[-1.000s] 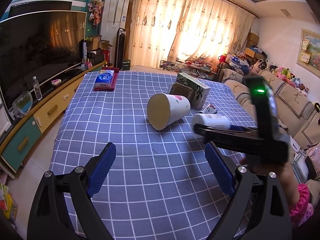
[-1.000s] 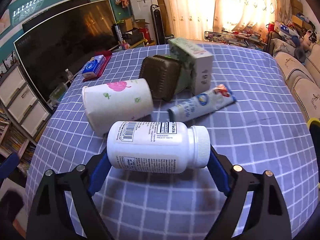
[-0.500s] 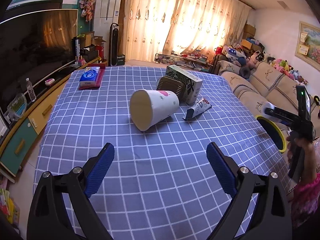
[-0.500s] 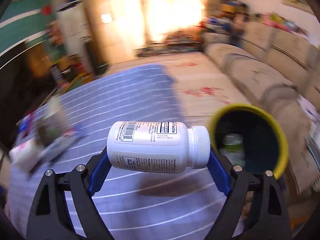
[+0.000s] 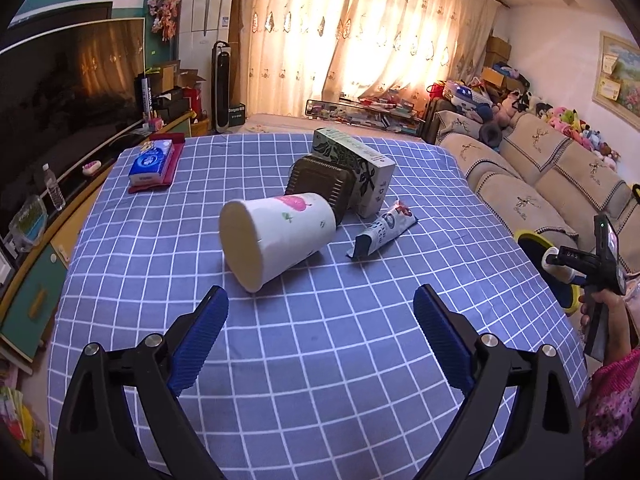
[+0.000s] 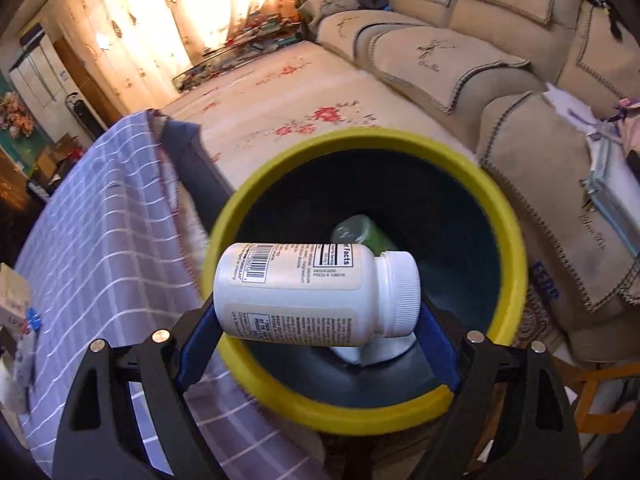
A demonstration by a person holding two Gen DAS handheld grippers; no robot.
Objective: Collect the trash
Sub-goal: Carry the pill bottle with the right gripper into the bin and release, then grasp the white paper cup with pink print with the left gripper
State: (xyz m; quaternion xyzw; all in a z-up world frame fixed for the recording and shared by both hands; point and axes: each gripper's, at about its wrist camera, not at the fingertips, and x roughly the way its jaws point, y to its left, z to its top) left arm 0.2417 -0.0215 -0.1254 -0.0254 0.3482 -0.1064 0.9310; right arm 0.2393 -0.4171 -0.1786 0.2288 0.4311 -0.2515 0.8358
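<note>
Here the checked blue tablecloth [image 5: 320, 340] fills the middle and lower part of the left wrist view, and its draped edge runs down the left side of the right wrist view. Next in size, the yellow-rimmed bin [image 6: 508, 216] takes up the centre of the right wrist view, its dark inside holding a green item [image 6: 360, 234] near the middle and something white [image 6: 372, 352] lower down; in the left wrist view only a sliver of its rim shows at the right edge, beside the table.

At the centre of the left wrist view a white paper cup [image 5: 280, 236] lies on its side, mouth toward the lower left. Just behind it, upper centre, a brown ridged box [image 5: 322, 184] leans against a patterned carton [image 5: 356, 164]. A crumpled tube [image 5: 382, 232] lies right of the cup. A blue tissue pack [image 5: 150, 160] sits on a red cloth at upper left.

The right gripper [image 6: 316, 328], low in its own view, is clamped on a white pill bottle [image 6: 312, 288] held sideways, cap to the right, over the bin's opening. The left gripper [image 5: 320, 336] hovers over bare cloth at the bottom of its view, blue pads [image 5: 200, 332] wide apart and holding nothing.
</note>
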